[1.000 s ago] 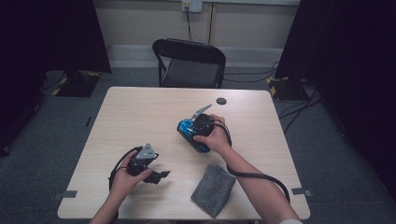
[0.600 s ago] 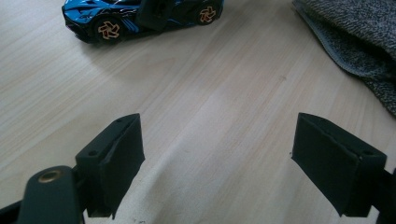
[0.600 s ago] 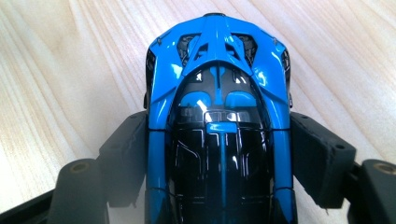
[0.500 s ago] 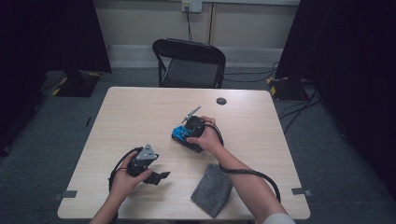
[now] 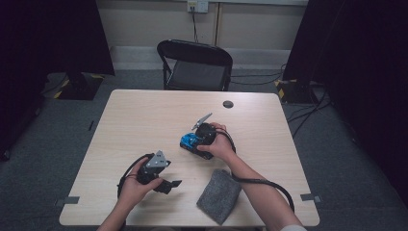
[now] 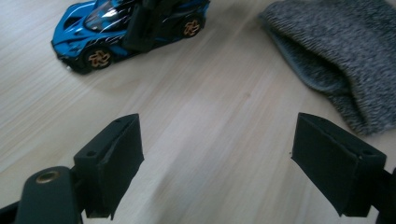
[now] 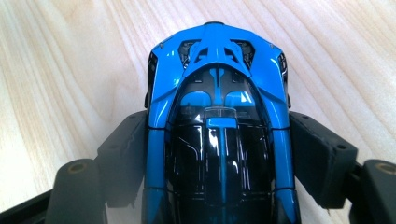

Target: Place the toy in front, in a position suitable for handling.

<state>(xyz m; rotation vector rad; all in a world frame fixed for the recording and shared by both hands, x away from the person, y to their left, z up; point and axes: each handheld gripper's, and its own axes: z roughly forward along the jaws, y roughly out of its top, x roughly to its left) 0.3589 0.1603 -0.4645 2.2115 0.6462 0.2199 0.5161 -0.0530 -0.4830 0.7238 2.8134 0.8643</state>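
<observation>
Compared with the earlier frames, the blue toy car (image 5: 193,142) is found a little nearer to the person and more toward the middle of the table (image 5: 144,120), carried there together with the right gripper (image 5: 201,139); the left gripper (image 5: 166,184) is seen in the same place as before.

In the right gripper view, the car (image 7: 219,140) is held between the two black fingers (image 7: 123,154), which are pressed against its flanks at both sides, so a grip on the car body is shown. From the left gripper view the car (image 6: 126,28) is seen with its wheels on the wood, so it is probably not lifted, only slid or just set down.

The left gripper's fingers (image 6: 114,163) are spread wide with nothing between them, only bare table below. It is rested by the left hand (image 5: 134,185) near the front edge of the table.

The grey cloth (image 5: 219,195) is lying in front of the car, near the person's edge and under the right forearm, apart from both grippers. A small dark disc (image 5: 228,104) is left at the far side of the table, and a black folding chair (image 5: 195,65) is standing behind it.

The shift suggests that the car is being brought toward the cloth, perhaps to be wiped or wrapped; this is only judged, not seen.
</observation>
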